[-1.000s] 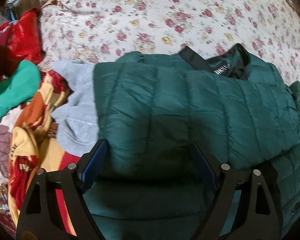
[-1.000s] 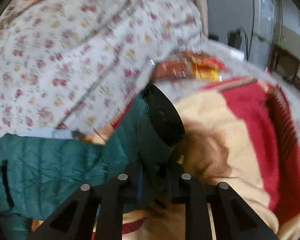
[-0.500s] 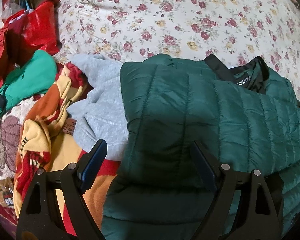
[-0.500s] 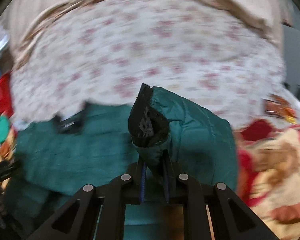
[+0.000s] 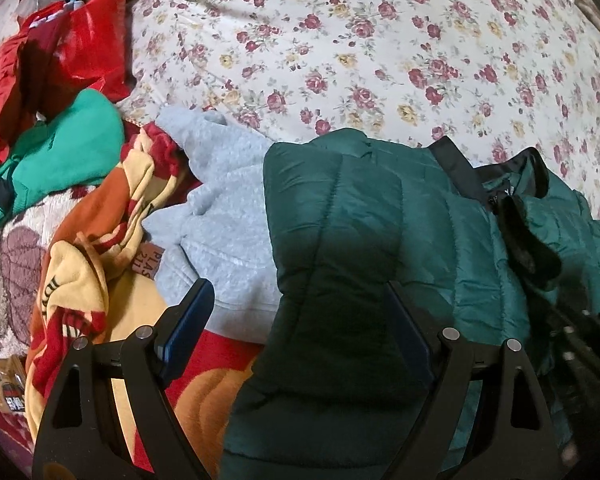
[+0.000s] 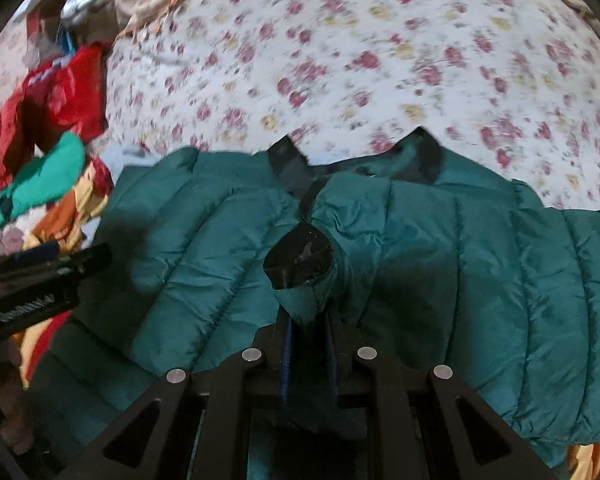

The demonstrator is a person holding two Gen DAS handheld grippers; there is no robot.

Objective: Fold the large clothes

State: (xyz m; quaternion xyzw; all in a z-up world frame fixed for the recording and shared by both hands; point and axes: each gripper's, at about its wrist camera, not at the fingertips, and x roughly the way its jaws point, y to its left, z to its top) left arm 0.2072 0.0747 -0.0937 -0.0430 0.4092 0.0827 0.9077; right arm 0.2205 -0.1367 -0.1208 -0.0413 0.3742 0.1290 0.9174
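Note:
A dark green quilted puffer jacket (image 5: pixel 360 240) lies on the bed with its black-lined collar (image 5: pixel 500 180) toward the floral sheet. My left gripper (image 5: pixel 296 316) is open and empty, hovering over the jacket's left edge. My right gripper (image 6: pixel 308 320) is shut on the jacket's sleeve cuff (image 6: pixel 300 268), whose black lining shows, and holds it over the jacket's body (image 6: pixel 480 260). The left gripper also shows at the left edge of the right wrist view (image 6: pixel 40 276).
A grey fleece garment (image 5: pixel 220 216) lies just left of the jacket, partly under it. A yellow, red and orange blanket (image 5: pixel 100 280), a bright green garment (image 5: pixel 68 152) and red clothes (image 5: pixel 60 60) pile up at the left. The floral sheet (image 5: pixel 380 40) stretches behind.
My right gripper has carried the sleeve cuff from the right side across onto the jacket's body. My left gripper has drifted left, so more of the grey fleece and the blanket show.

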